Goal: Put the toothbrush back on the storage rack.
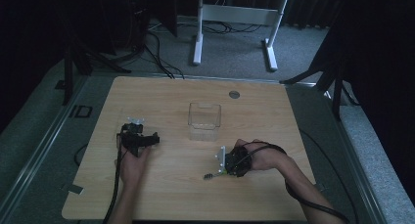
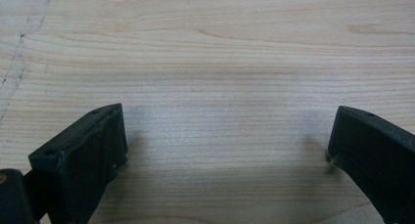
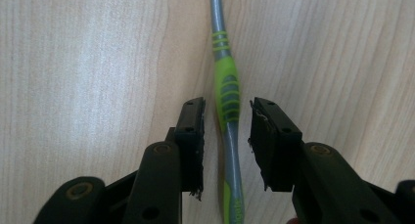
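A grey and green toothbrush (image 3: 228, 101) lies flat on the wooden table (image 1: 161, 194). In the right gripper view its handle runs between the two black jaws of my right gripper (image 3: 227, 136); a narrow gap shows on each side, so the pads do not press on it. From above, the right gripper (image 1: 221, 171) points down at the table front right of centre, and the toothbrush's head end (image 1: 209, 175) pokes out to its left. My left gripper (image 1: 138, 138) rests at the table's left, its jaws (image 2: 225, 141) spread wide over bare wood.
A clear plastic box (image 1: 204, 121) stands behind the right gripper, near the table's middle. A round grommet (image 1: 234, 94) sits in the far part of the tabletop. Black cables trail from both grippers toward the front edge. Beyond the table stand a white desk frame (image 1: 235, 18) and tripod legs.
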`<state>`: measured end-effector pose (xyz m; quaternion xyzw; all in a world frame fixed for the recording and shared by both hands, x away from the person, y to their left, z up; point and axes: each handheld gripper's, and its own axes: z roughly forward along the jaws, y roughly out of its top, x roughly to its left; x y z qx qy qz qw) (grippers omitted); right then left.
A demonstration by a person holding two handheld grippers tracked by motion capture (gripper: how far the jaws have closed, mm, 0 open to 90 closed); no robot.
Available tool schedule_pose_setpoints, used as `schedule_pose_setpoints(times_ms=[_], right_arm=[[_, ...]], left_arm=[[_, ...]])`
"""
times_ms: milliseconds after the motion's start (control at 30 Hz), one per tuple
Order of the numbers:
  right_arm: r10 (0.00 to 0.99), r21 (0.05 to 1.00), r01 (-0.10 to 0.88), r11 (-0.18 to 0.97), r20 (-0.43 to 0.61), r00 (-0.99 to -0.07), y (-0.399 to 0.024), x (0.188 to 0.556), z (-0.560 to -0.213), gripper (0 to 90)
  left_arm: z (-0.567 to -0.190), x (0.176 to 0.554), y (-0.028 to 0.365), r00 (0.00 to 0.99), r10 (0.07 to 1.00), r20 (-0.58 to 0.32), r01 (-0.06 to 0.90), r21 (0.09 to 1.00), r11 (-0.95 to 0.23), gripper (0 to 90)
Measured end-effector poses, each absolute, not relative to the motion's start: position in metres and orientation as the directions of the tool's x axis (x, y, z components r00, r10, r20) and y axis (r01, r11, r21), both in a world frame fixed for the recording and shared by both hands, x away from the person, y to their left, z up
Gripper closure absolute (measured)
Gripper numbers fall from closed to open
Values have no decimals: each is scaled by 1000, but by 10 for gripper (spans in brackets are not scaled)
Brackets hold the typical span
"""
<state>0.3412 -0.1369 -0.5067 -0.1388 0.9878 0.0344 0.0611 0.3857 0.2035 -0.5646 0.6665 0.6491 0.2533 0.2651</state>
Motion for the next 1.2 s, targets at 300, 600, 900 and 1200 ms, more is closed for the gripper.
schedule_pose_setpoints(times_ms=[300, 600, 900, 1200], right_arm=[[-267, 40, -273, 961, -118, -957, -134, 343, -510, 679], [-267, 37, -272, 962, -102, -958, -133, 346, -512, 718], [-263, 33, -267, 963, -90, -961, -131, 348, -515, 728], [-274, 37, -277, 960, -80, -958, -131, 349, -517, 744]], left_arm=[[-565, 386, 204, 29, 1000, -7, 731, 682, -16, 14], [-565, 386, 204, 29, 1000, -7, 731, 682, -17, 14], [-565, 386, 204, 29, 1000, -7, 731, 682, -17, 14], [-565, 386, 204, 29, 1000, -7, 731, 683, -16, 14]])
